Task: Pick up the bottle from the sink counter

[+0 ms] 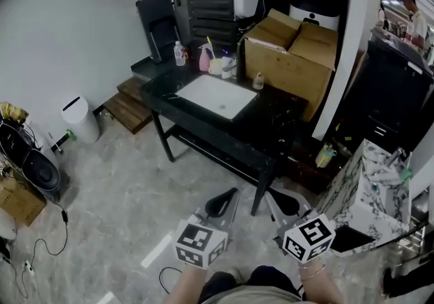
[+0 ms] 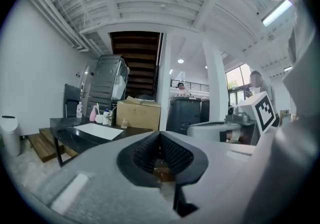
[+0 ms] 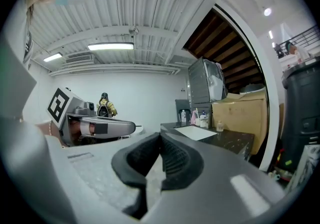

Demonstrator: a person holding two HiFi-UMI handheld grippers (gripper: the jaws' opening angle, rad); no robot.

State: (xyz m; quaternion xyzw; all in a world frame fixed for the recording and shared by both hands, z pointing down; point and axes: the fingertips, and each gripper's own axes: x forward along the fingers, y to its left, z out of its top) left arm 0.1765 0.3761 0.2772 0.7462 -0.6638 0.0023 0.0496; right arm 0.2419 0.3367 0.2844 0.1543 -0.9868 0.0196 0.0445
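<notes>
While short of the counter (image 1: 268, 119), left gripper (image 2: 160, 135), right gripper (image 3: 160, 136) level, seemingly closed

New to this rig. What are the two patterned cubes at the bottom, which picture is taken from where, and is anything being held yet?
There is no robot here. A person holds a two-jaw gripper in each hand, and the patterned cubes are parts of those grippers. The picture looking down comes from a camera on the person's head. The other two come from cameras riding on the left gripper and the right gripper, each looking along its own jaws. Both pairs of jaws are together with nothing between them. Ahead stands the black sink counter with a white basin. At its far side stand a clear bottle, a pink spray bottle and a small bottle. Nothing is held yet, and the counter is not within touch.
</notes>
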